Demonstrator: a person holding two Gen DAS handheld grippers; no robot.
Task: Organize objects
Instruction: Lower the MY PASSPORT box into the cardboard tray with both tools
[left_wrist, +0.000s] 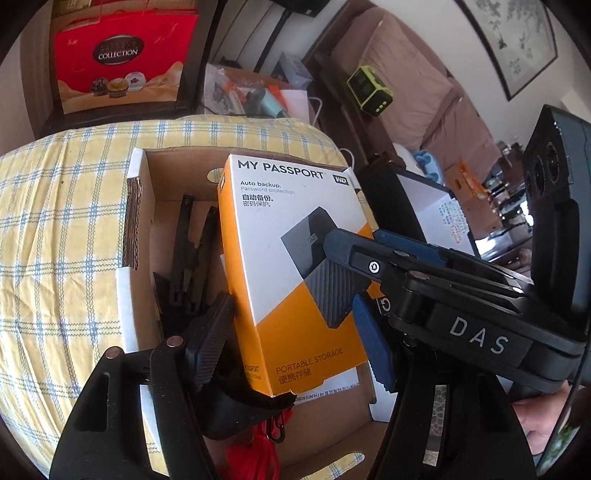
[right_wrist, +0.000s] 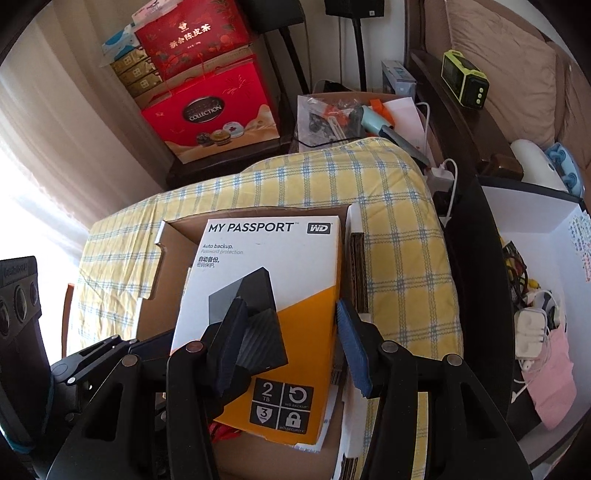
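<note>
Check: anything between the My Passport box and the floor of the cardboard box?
Yes. Black plastic parts lie on the left of the cardboard box; a red item and white paper sit under the My Passport box.

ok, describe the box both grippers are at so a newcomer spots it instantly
Find the yellow checked cloth and the open cardboard box sitting on it. Leaning into that box is the hard drive box, with the left gripper around it and the right gripper over its front. It is the only white-and-orange carton, printed MY PASSPORT.
</note>
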